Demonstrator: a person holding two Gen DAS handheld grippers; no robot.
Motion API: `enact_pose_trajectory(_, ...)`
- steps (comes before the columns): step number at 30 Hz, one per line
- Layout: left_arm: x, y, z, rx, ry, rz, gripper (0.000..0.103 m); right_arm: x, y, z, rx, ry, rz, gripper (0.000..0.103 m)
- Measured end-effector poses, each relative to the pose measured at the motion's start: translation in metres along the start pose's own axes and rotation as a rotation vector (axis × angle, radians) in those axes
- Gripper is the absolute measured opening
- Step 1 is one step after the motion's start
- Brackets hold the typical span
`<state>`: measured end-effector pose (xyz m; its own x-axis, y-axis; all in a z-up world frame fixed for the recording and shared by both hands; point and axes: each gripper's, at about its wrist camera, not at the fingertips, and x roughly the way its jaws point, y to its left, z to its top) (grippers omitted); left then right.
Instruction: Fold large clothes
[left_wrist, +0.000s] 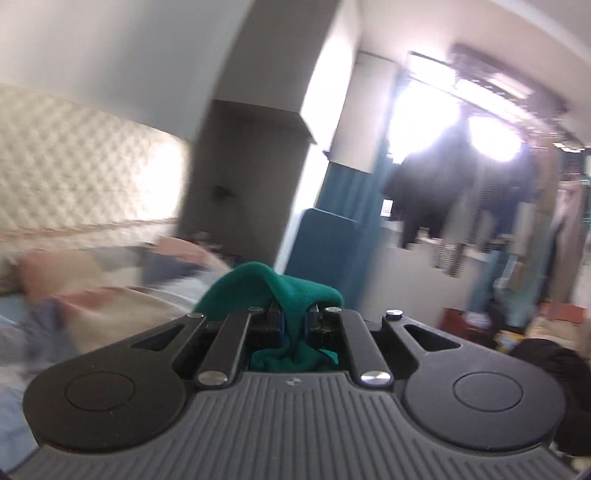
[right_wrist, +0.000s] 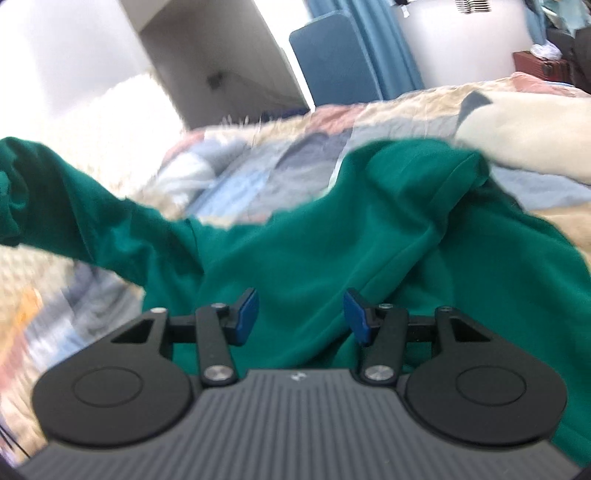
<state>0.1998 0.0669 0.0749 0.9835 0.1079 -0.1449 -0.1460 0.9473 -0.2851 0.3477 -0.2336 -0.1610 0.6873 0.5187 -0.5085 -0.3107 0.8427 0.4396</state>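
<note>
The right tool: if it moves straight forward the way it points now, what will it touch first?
Most likely the green garment: it lies directly ahead of the open right tool, with the patchwork quilt beyond. Depth is unclear.

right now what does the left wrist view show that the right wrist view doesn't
Only the left wrist view: the left hand-held gripper shut on a bunch of the green garment, a bright window and dark clothes hanging before it.

Only the right wrist view: the right hand-held gripper open, above the garment, which spreads wide with one part stretching off left.

Both: the green garment, the patchwork quilt and a blue panel by the wall.
</note>
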Motion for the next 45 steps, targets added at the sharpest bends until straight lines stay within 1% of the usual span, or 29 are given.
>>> enact_pose_trajectory(3, 0.007, -0.057, -0.037, -0.017, 0.076, -0.099, 0.010, -0.019, -0.011, 0.010, 0.029, -0.054, 0.002, 0.055)
enact_pose_trajectory(5, 0.015, -0.089, -0.072, -0.021, 0.159, -0.137, 0.010, -0.032, -0.023, 0.015, 0.053, -0.080, 0.001, 0.055)
enact_pose_trajectory(7, 0.027, -0.107, -0.110, -0.050, 0.261, -0.172, 0.010, -0.044, -0.038, 0.020, 0.077, -0.120, 0.007, 0.055)
enact_pose_trajectory(9, 0.043, -0.115, -0.154, -0.080, 0.369, -0.214, 0.010, -0.052, -0.053, 0.022, 0.095, -0.130, -0.011, 0.055)
enact_pose_trajectory(10, 0.048, -0.120, -0.173, -0.082, 0.403, -0.224, 0.010, -0.055, -0.063, 0.021, 0.105, -0.133, -0.018, 0.055)
enact_pose_trajectory(11, 0.055, -0.126, -0.194, -0.072, 0.444, -0.230, 0.011, -0.057, -0.071, 0.020, 0.113, -0.135, -0.024, 0.055)
enact_pose_trajectory(12, 0.070, -0.120, -0.212, -0.059, 0.485, -0.230, 0.011, -0.058, -0.080, 0.017, 0.120, -0.134, -0.033, 0.055)
enact_pose_trajectory(14, 0.082, -0.124, -0.243, -0.012, 0.533, -0.217, 0.011, -0.058, -0.093, 0.013, 0.133, -0.118, -0.058, 0.055)
enact_pose_trajectory(15, 0.086, -0.126, -0.254, 0.018, 0.546, -0.206, 0.011, -0.057, -0.098, 0.011, 0.143, -0.109, -0.060, 0.055)
enact_pose_trajectory(16, 0.089, -0.126, -0.261, 0.035, 0.552, -0.203, 0.014, -0.056, -0.102, 0.009, 0.155, -0.098, -0.055, 0.055)
enact_pose_trajectory(18, 0.090, -0.124, -0.263, 0.046, 0.562, -0.216, 0.033, -0.055, -0.106, 0.007, 0.178, -0.076, -0.035, 0.055)
enact_pose_trajectory(19, 0.091, -0.121, -0.261, 0.046, 0.572, -0.242, 0.058, -0.054, -0.104, 0.007, 0.179, -0.071, -0.022, 0.055)
enact_pose_trajectory(20, 0.090, -0.117, -0.257, 0.049, 0.580, -0.276, 0.073, -0.053, -0.101, 0.007, 0.171, -0.071, -0.018, 0.055)
enact_pose_trajectory(22, 0.081, -0.108, -0.243, 0.076, 0.554, -0.323, 0.078, -0.051, -0.094, 0.008, 0.143, -0.071, -0.018, 0.055)
enact_pose_trajectory(24, 0.070, -0.098, -0.233, 0.106, 0.523, -0.350, 0.080, -0.050, -0.090, 0.007, 0.131, -0.060, -0.007, 0.055)
enact_pose_trajectory(27, 0.059, -0.070, -0.221, 0.066, 0.487, -0.355, 0.081, -0.051, -0.082, 0.006, 0.128, -0.058, 0.037, 0.055)
enact_pose_trajectory(29, 0.066, -0.043, -0.219, 0.032, 0.483, -0.311, 0.081, -0.051, -0.074, 0.005, 0.111, -0.058, 0.065, 0.055)
enact_pose_trajectory(31, 0.076, -0.014, -0.219, 0.001, 0.482, -0.249, 0.081, -0.051, -0.061, 0.004, 0.069, -0.059, 0.092, 0.055)
enact_pose_trajectory(32, 0.083, 0.000, -0.220, -0.028, 0.483, -0.222, 0.081, -0.051, -0.054, 0.004, 0.039, -0.062, 0.104, 0.055)
enact_pose_trajectory(33, 0.088, 0.013, -0.218, -0.061, 0.481, -0.211, 0.081, -0.051, -0.047, 0.003, 0.011, -0.063, 0.108, 0.056)
enact_pose_trajectory(34, 0.094, 0.024, -0.220, -0.091, 0.475, -0.202, 0.081, -0.050, -0.040, 0.002, -0.024, -0.061, 0.108, 0.059)
enact_pose_trajectory(36, 0.101, 0.046, -0.222, -0.153, 0.468, -0.180, 0.080, -0.045, -0.028, 0.000, -0.087, -0.063, 0.098, 0.071)
enact_pose_trajectory(37, 0.107, 0.054, -0.223, -0.177, 0.467, -0.173, 0.080, -0.041, -0.023, -0.001, -0.113, -0.063, 0.088, 0.073)
enact_pose_trajectory(39, 0.120, 0.069, -0.224, -0.231, 0.469, -0.159, 0.080, -0.031, -0.016, -0.004, -0.148, -0.054, 0.068, 0.075)
enact_pose_trajectory(41, 0.132, 0.080, -0.225, -0.265, 0.490, -0.152, 0.080, -0.020, -0.011, -0.007, -0.178, -0.038, 0.055, 0.075)
enact_pose_trajectory(45, 0.150, 0.089, -0.233, -0.245, 0.512, -0.152, 0.080, 0.004, -0.002, -0.011, -0.247, -0.023, 0.000, 0.074)
